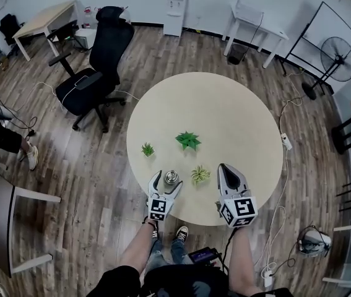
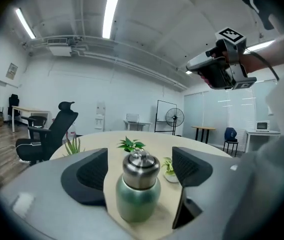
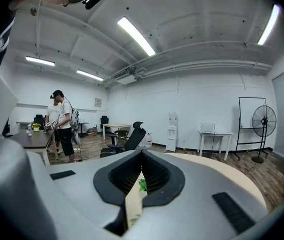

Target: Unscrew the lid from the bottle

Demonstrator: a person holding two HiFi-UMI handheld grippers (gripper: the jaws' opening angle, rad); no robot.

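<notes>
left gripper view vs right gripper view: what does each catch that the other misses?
Left only: green bottle with steel lid standing untouched between the open jaws of the left gripper; right gripper aloft, upper right.
Right only: its jaws shut on nothing; a person standing by a dark table.
Both: round beige table, black office chair, standing fan.
</notes>
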